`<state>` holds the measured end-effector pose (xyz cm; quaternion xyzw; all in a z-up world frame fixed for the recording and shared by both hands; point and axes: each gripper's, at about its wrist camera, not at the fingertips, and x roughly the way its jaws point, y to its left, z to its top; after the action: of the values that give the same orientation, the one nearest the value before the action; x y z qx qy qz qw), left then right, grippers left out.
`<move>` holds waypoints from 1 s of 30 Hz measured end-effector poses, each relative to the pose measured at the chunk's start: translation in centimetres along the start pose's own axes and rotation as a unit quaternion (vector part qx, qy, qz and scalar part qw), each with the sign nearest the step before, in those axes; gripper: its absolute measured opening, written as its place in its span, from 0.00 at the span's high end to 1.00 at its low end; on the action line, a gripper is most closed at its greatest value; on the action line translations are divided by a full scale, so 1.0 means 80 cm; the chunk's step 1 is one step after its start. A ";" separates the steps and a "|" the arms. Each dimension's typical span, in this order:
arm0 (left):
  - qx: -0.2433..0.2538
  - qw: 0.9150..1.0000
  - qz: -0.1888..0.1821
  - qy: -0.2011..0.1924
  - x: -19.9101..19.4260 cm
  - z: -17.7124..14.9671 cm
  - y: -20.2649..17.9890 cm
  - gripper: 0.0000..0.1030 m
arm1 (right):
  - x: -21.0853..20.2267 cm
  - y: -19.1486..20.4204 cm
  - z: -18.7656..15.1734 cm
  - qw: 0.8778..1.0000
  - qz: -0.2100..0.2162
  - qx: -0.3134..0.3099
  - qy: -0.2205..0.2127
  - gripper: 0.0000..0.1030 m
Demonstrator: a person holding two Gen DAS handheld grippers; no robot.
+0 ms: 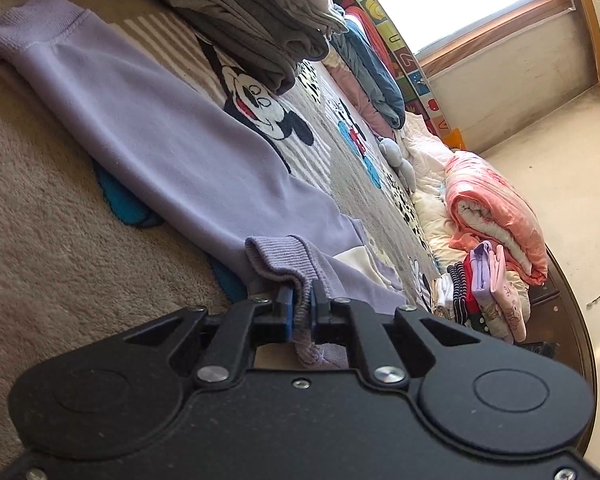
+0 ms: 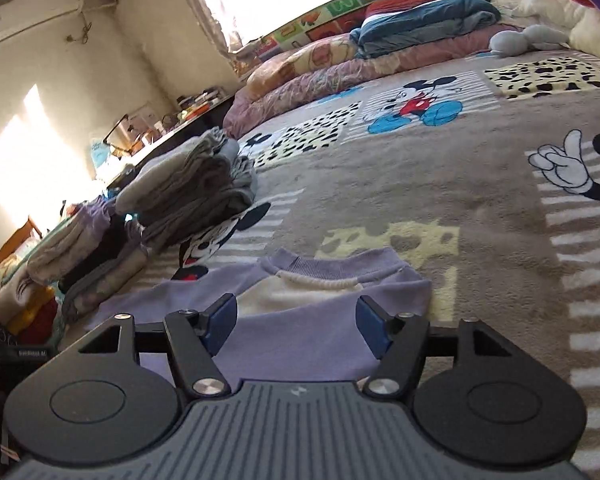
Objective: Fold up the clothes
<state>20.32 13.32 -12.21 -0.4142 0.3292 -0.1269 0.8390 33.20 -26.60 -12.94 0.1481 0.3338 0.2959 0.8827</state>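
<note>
A lilac sweatshirt [image 1: 156, 136] lies spread on the cartoon-print blanket [image 1: 52, 216]. In the left wrist view its long sleeve runs from a ribbed cuff at the upper left down to my left gripper [image 1: 302, 304], which is shut on a ribbed lilac edge of the garment. In the right wrist view the same sweatshirt [image 2: 296, 332] shows its collar and cream inner lining. My right gripper [image 2: 298, 326] is open just above the fabric, its blue pads [image 2: 220, 322] wide apart with nothing clamped between them.
A stack of folded grey clothes [image 2: 196, 184] sits left of the sweatshirt, with more folded piles [image 2: 72, 256] beside it. Folded small garments [image 1: 484, 292] and a rolled pink quilt [image 1: 496, 212] lie at the bed's edge. A blue bundle [image 2: 424, 20] and a grey plush toy [image 2: 528, 38] lie farther back.
</note>
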 end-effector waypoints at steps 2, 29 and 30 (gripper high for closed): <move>0.001 1.000 0.001 0.005 0.004 -0.001 0.000 0.95 | 0.024 0.002 -0.014 0.995 -0.066 -0.053 0.043 0.44; -0.005 1.000 -0.009 0.005 0.006 0.001 0.005 0.95 | -0.126 0.145 -0.164 0.991 -0.022 -0.131 -0.034 0.47; -0.004 1.000 -0.008 0.005 0.006 0.001 0.005 0.95 | -0.133 0.149 -0.175 0.990 -0.019 -0.132 -0.035 0.47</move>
<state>20.68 13.40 -12.73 -0.4199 0.3302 -0.1344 0.8346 12.30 -23.01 -12.40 0.0340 0.2637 0.3153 0.9110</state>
